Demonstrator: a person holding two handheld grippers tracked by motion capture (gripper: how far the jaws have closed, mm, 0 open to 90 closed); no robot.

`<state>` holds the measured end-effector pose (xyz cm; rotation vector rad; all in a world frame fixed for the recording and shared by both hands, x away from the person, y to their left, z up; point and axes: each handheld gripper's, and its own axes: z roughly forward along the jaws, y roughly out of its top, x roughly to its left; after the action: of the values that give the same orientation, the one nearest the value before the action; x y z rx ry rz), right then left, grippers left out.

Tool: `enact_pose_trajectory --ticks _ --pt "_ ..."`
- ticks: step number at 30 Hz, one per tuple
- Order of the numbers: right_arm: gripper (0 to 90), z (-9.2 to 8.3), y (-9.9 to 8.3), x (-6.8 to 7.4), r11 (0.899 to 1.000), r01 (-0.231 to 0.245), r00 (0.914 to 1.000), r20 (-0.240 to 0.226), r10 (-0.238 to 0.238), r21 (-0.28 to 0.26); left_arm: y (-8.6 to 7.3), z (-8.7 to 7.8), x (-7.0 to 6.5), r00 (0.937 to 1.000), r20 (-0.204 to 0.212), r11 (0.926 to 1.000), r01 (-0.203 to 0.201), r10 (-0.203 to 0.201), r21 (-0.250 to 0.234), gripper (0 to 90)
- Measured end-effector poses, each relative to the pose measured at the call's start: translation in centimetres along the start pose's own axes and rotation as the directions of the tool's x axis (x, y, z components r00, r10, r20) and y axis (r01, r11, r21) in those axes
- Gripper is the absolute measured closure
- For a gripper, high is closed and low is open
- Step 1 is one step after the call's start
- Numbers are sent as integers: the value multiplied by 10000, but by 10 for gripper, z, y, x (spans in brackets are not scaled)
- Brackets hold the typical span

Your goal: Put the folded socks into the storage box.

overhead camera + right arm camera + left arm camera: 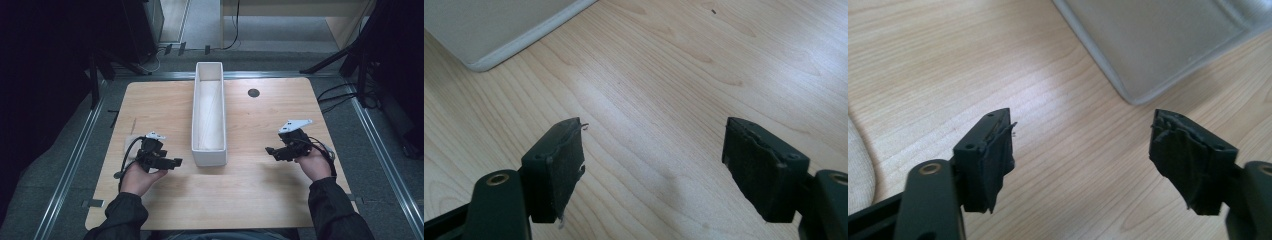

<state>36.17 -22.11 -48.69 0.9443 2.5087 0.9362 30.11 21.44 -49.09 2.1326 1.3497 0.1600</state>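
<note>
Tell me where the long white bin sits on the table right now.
In the high view the long white bin lies lengthwise along the middle of the wooden table, reaching its far edge, with the left gripper and right gripper flanking its near end.

Left claw [172, 163] wide open; right claw [270, 150] wide open, both pointing inward.

A: What stands in the way on the table [165, 105]?

B: The long white bin [209, 115] runs down the middle, splitting it into two bare wooden sides.

A: And near each gripper?

B: The left gripper [176, 162] points at the bin's near corner; bare wood lies before the right gripper [270, 150].
</note>
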Motion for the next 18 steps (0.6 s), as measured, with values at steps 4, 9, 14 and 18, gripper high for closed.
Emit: enact_pose_trajectory --ticks 4,9,14,18 --pt "233 1 -1 0 9994 259 9996 -72 -257 229 0 -1 -1 10000 24 10000 -90 90 -37 241" --pt "232 2 -3 2 9970 636 9980 -78 -633 432 1 -1 1 10000 6 10000 38 -37 -58 232" --pt "231 3 -3 3 9966 679 9976 -126 -674 466 -1 -1 1 9999 -124 10000 15 -15 45 226" --pt "222 5 1 5 9957 772 9965 -355 -755 514 -2 -1 3 9997 -192 9999 120 -119 54 218"
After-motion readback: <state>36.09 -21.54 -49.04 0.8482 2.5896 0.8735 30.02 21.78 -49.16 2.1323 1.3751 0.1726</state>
